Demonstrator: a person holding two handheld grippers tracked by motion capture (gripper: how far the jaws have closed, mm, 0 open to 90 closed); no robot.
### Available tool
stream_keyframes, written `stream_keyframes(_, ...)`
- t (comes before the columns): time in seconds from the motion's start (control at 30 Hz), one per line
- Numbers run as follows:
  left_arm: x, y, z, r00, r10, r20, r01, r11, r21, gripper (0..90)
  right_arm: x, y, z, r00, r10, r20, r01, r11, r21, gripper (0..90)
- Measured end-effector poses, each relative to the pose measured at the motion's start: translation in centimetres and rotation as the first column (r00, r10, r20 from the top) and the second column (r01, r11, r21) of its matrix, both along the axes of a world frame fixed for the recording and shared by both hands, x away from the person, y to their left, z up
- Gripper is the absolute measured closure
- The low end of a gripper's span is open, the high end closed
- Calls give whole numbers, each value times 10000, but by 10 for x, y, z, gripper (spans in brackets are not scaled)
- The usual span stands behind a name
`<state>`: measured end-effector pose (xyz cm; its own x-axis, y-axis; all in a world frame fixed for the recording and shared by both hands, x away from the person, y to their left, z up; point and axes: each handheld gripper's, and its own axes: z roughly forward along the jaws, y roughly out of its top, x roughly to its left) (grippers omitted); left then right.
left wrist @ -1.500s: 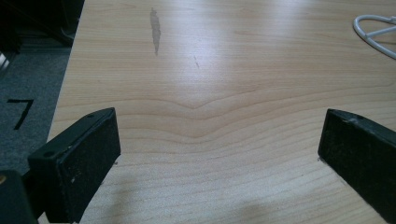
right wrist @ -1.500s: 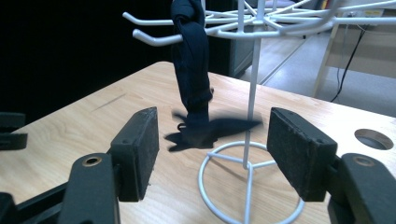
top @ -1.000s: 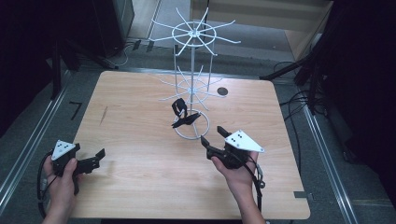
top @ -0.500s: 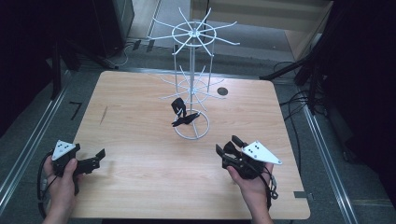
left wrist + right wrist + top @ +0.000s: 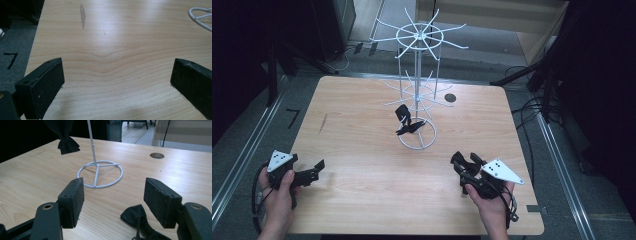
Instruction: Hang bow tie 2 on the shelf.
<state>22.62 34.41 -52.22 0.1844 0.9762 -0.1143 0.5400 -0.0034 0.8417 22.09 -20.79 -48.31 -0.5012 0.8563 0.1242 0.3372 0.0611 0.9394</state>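
- Black bow tie (image 5: pixel 140 222) lies on table (image 5: pixel 362 190) by right gripper (image 5: pixel 113 201), jaws apart, nothing clamped – prob. next for the rack (image 5: pixel 418 95).
- 2nd bow (image 5: pixel 406 122) hangs on a low prong.
- Left gripper (image 5: pixel 117 82) wide apart, idle nr table edge.
- Right gripper view shows the loose tie; high view hides it behind the gripper.
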Motion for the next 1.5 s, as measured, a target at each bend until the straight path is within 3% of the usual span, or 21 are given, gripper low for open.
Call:
stream_keyframes(0.57,1,0,0,10000,-17,-48,16,10000,-54,0,-5,-28,-21,9930,-905,-763,902,9959,-63,363)
stream_keyframes(0.8,1,1,0,10000,8,-49,-8,10000,-83,0,-6,-27,-30,9884,-676,-1359,661,9977,-150,397)
stream_keyframes(0.83,1,1,0,10000,8,-56,-8,10000,-83,0,-7,-27,-33,9843,-604,-1656,583,9981,-171,399)
stream_keyframes(0.9,1,1,0,10000,8,-82,-9,9999,-109,0,-8,-27,-34,9828,-568,-1756,549,9984,-156,399)
stream_keyframes(1.03,1,1,0,10000,26,-62,-27,9999,-105,0,-11,-27,-41,9700,-523,-2374,490,9986,-198,407)
stream_keyframes(1.2,1,1,0,10000,21,-70,-22,9999,-125,0,-12,-26,-45,9603,-652,-2712,576,9977,-362,430)
stream_keyframes(1.3,1,1,0,10000,31,-71,-32,9999,-138,0,-11,-27,-49,9492,-277,-3134,243,9996,-147,535)
stream_keyframes(1.43,1,1,0,10000,13,-70,-14,9999,-136,0,-9,-27,-53,9286,-281,-3701,186,9994,-293,690)
stream_keyframes(1.5,1,1,0,10000,4,-92,-6,9999,-160,0,-9,-29,-52,9235,-328,-3822,226,9993,-311,766)
